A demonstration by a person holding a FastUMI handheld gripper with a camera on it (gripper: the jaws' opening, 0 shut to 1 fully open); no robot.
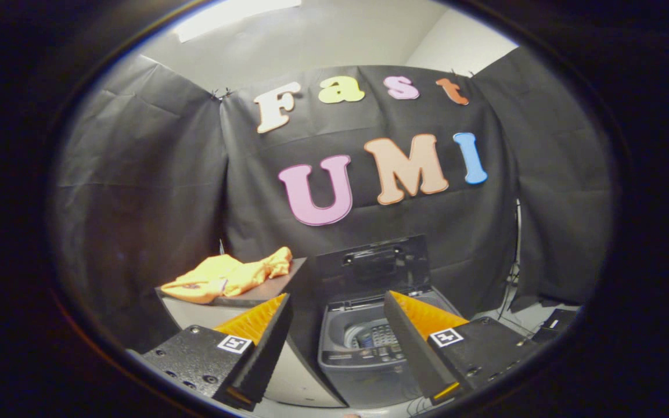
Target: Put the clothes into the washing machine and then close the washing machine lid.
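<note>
The gripper (337, 313) has its two fingers spread wide apart, and they hold nothing. In the gap between the fingers, a little ahead of them and lower, stands the washing machine (358, 348). Its lid (374, 264) is raised and stands nearly upright at the back of the machine, so the top is open. Inside the opening I can see the drum (376, 335), and it seems to have no clothes in it, though the right finger covers a part of it. To the left of the machine, beyond the left finger, there is a low table (207, 316) with a dark top. On this top lies an orange garment (227, 278), crumpled in a loose heap, well apart from the fingers. Behind everything hangs the black cloth wall (137, 186) of the booth.
</note>
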